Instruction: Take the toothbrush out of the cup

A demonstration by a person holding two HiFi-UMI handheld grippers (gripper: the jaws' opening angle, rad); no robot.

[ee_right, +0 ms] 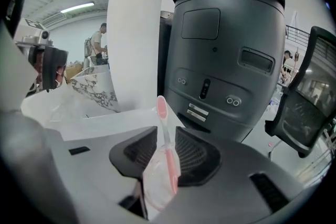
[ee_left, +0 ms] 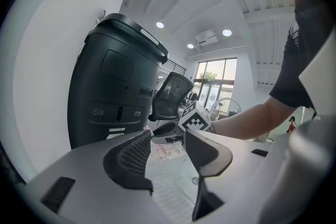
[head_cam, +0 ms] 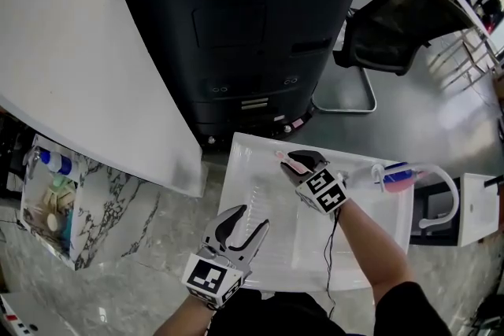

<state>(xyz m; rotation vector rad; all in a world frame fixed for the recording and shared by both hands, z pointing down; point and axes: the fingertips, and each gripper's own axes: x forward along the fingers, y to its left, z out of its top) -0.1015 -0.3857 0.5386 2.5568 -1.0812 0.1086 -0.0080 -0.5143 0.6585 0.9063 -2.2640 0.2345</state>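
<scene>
At the bottom of the head view we are holding the left gripper (head_cam: 253,216) low over the near edge of the white basin (head_cam: 244,169). Its jaws are standing wide apart with nothing between them, and they are aiming toward the middle of the frame.

Further in, at the centre of that view, we are bringing the right gripper (ee_right: 167,131) down at a slant over the cup (ee_right: 157,181). The clear cup is sitting in the basin, and the pink toothbrush (ee_right: 163,118) is standing in it with its head uppermost. The right jaws are flanking the slim handle just above the cup's rim. A little room is showing on either side, so we are judging that the pads are not yet pressing.

We are expecting the brush to be light, stiff and smooth, so it may slip or swing in a loose pinch. We are reckoning the best hold is on the thicker pink handle just above the rim, not the bristled head. The cup looks thin and light, and it may tip or ride up with the brush.

Beyond, a faucet (head_cam: 441,193) is curving at the right edge, a black machine (head_cam: 236,27) is filling the top centre, and an office chair (head_cam: 394,27) is standing at the upper right.
</scene>
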